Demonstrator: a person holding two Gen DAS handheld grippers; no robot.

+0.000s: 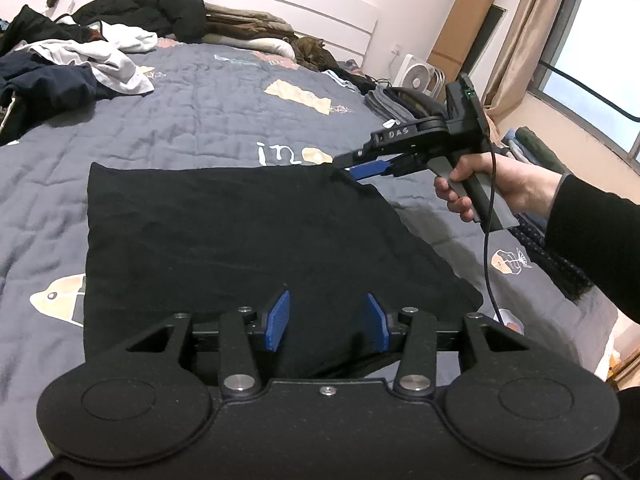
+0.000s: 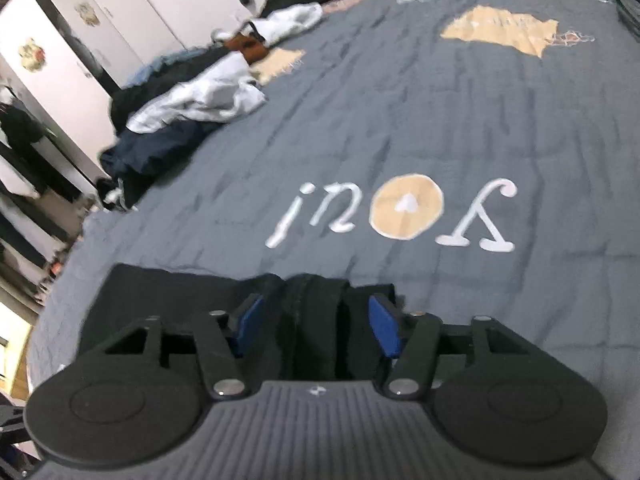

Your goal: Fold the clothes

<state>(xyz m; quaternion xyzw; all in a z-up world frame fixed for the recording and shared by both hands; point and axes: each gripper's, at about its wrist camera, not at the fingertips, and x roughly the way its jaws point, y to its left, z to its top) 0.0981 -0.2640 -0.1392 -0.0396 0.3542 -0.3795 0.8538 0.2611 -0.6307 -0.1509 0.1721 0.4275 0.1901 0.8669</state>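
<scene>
A black garment [image 1: 248, 232] lies flat on the grey quilt [image 1: 224, 112] as a rough rectangle. My left gripper [image 1: 328, 320] is open above its near edge, blue pads wide apart with only flat cloth below. At the garment's far right corner a hand [image 1: 500, 184] holds my right gripper [image 1: 346, 165], and the corner rises slightly toward it. In the right wrist view a bunched black fold [image 2: 312, 312] sits between the right gripper's [image 2: 316, 326] spread pads, with gaps on both sides.
Loose white and dark clothes [image 1: 80, 68] are piled at the bed's far left. A black jacket [image 1: 160, 4] and a tabby cat [image 1: 312, 52] lie near the headboard. Folded clothes [image 1: 396, 102] stack at the right edge by a fan [image 1: 416, 76]. White wardrobes [image 2: 80, 28] stand beyond.
</scene>
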